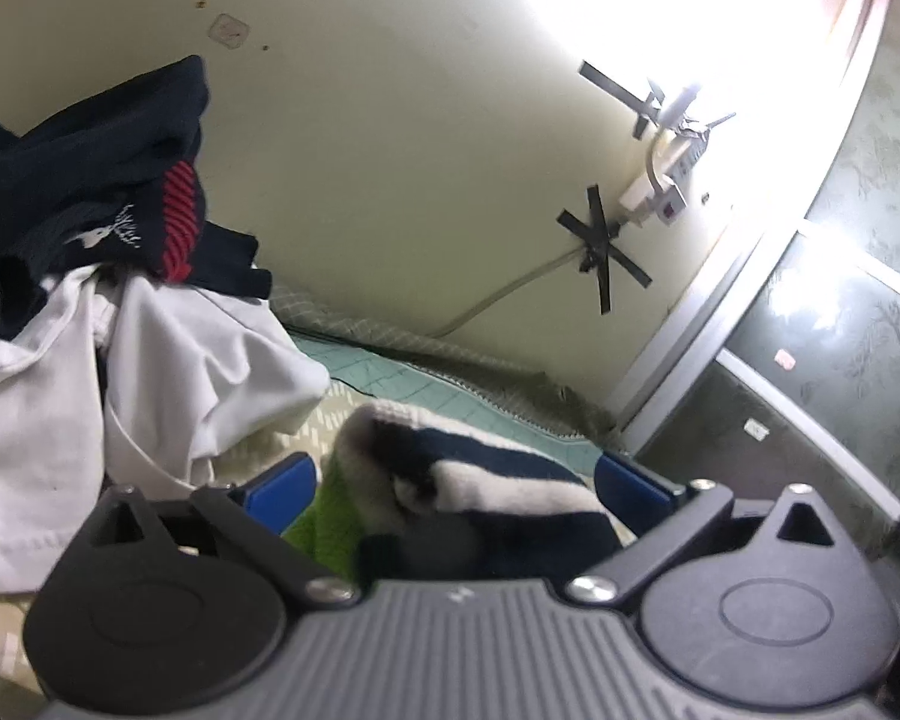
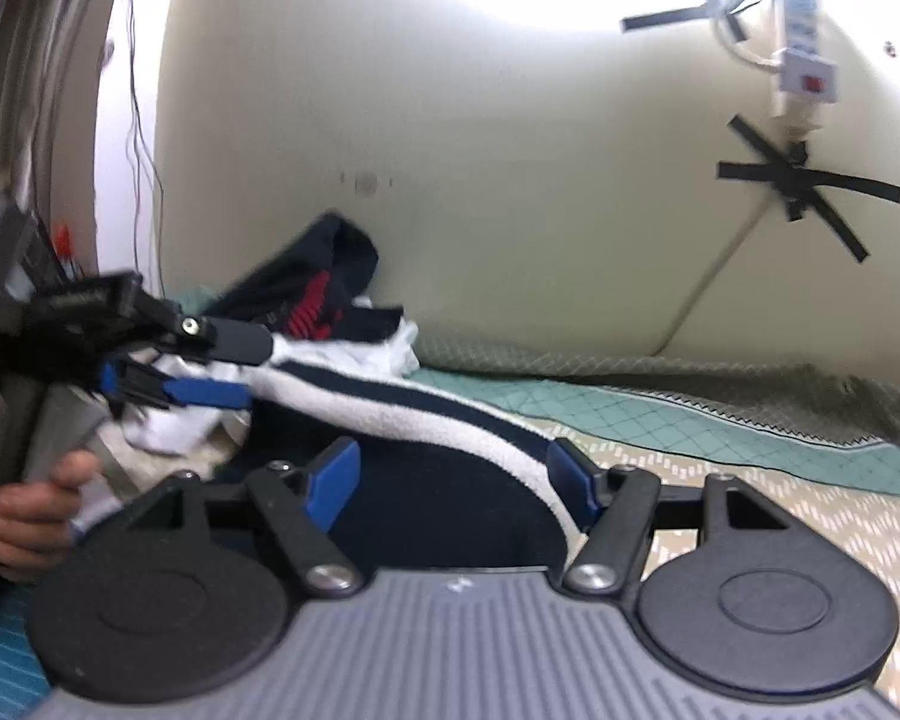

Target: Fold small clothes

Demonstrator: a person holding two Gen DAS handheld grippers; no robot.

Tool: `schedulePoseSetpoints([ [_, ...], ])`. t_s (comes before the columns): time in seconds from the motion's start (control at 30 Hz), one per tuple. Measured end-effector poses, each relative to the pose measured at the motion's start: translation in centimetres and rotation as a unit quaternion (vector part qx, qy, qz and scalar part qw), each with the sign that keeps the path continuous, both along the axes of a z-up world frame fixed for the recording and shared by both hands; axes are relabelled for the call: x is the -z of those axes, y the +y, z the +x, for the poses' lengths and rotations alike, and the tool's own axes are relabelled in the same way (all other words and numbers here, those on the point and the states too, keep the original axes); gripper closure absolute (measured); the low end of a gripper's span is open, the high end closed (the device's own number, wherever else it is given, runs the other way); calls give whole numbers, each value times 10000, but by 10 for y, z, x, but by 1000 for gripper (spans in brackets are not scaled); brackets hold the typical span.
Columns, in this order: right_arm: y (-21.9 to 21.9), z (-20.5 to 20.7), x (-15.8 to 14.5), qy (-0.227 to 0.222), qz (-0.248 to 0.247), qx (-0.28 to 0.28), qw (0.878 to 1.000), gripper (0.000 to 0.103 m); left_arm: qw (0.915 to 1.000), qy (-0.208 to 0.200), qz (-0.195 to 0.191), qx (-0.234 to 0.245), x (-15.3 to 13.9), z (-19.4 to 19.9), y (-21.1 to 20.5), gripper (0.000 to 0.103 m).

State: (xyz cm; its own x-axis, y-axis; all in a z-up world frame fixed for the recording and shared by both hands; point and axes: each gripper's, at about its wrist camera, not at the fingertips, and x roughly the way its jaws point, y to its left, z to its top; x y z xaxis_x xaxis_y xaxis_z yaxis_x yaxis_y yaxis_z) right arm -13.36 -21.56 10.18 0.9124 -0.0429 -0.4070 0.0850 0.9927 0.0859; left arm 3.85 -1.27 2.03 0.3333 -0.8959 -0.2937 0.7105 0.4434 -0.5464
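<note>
A small garment with navy, white and green stripes (image 1: 480, 480) lies between the blue fingers of my left gripper (image 1: 456, 486), whose jaws stand wide apart around it. In the right wrist view the same striped garment (image 2: 402, 402) stretches from my left gripper (image 2: 246, 372), which clamps one end, to my right gripper (image 2: 456, 474). The right jaws also stand apart with the cloth bunched between them. The fabric hangs lifted above the bed.
A pile of clothes, navy with red stripes (image 1: 90, 192) over white (image 1: 150, 360), sits by the wall. A patterned bed cover (image 2: 780, 516) and teal quilt (image 2: 630, 414) lie below. A power strip (image 2: 801, 60) is taped to the wall. A window frame (image 1: 750, 312) stands at right.
</note>
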Motion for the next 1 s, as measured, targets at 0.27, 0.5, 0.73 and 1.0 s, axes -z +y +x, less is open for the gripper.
schedulePoseSetpoints([
  [0.27, 38, -5, -3, 436, 833, -1731, 9804, 47, 9997, 115, 221, 49, 6, 3, -9, 1],
  [0.5, 80, 14, 34, 1181, 800, -2213, 9647, 32, 9962, 24, 855, 167, 16, -1, -26, 1],
  [0.73, 36, -5, 8, 594, 1703, -2239, 9578, 37, 9959, 13, 869, 237, 17, -1, -22, 0],
  [1.0, -71, -48, 12, 26, 2757, -289, 9608, 32, 9941, 128, 1036, 288, 20, 0, -29, 0],
])
